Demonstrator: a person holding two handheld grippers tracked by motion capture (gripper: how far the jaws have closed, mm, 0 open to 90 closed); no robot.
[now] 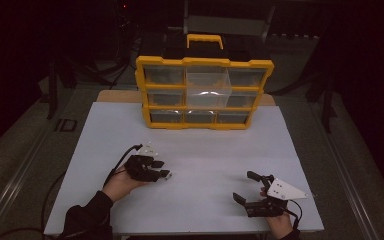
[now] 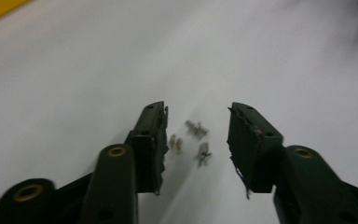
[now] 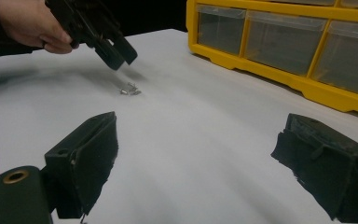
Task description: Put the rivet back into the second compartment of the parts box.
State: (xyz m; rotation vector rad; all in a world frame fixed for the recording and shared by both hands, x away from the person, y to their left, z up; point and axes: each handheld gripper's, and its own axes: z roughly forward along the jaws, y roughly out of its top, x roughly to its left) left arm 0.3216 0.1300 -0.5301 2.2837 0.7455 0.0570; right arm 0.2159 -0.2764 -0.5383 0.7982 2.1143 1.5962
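Observation:
A few small silver screws (image 2: 191, 139) lie loose on the white tabletop (image 1: 205, 150). My left gripper (image 2: 198, 109) hovers just above them, open, with the screws between its jaws and not touching them. In the high view the left gripper (image 1: 162, 169) is at the front left, held in a hand. The right gripper view shows the same screws (image 3: 130, 89) under the left gripper (image 3: 116, 51). My right gripper (image 3: 200, 123) is wide open with nothing between its jaws; it sits low over the table at the front right (image 1: 243, 185).
A yellow organiser case (image 1: 203, 92) with clear drawers and a handle stands upright at the back middle of the table; it is also in the right gripper view (image 3: 261, 70). Dark floor and stands surround the table. Bare white surface lies between the grippers.

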